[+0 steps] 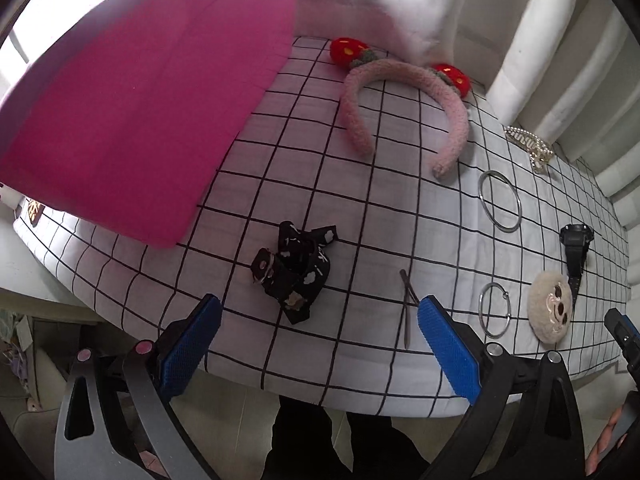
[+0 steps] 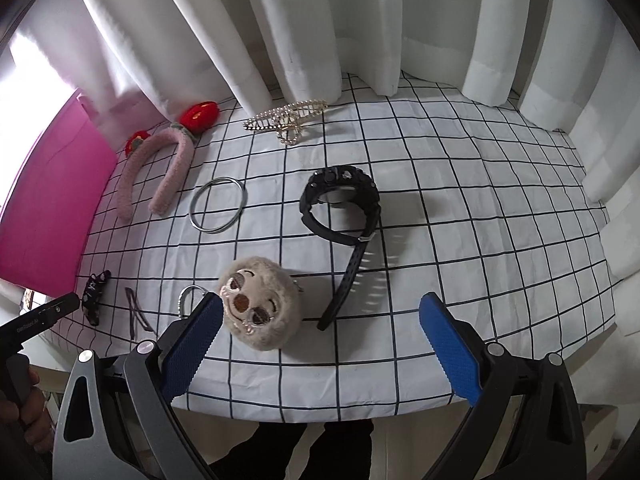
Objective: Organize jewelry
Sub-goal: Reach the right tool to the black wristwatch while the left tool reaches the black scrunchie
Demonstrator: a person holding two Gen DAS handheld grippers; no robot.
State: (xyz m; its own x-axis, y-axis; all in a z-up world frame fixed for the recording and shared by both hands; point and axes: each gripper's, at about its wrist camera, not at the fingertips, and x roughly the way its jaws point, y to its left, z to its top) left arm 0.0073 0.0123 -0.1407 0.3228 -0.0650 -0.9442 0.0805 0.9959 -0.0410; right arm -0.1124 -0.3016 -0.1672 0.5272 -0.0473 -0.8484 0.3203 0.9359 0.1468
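Note:
On a white black-grid cloth (image 1: 360,200) lie a black patterned scrunchie (image 1: 294,268), a dark hairpin (image 1: 408,308), two silver bangles (image 1: 500,202) (image 1: 495,309), a fuzzy beige face charm (image 2: 260,306), a black watch (image 2: 340,208), a pink fuzzy strawberry headband (image 1: 400,104) and a pearl hair claw (image 2: 286,118). My left gripper (image 1: 320,344) is open and empty, just short of the scrunchie and hairpin. My right gripper (image 2: 320,344) is open and empty, with the charm and watch strap between its fingers' lines.
A large magenta box (image 1: 132,120) stands at the left of the table. White curtains (image 2: 360,20) hang behind the table. The table's front edge (image 2: 320,408) is just under both grippers. The other gripper shows at the left edge of the right wrist view (image 2: 36,320).

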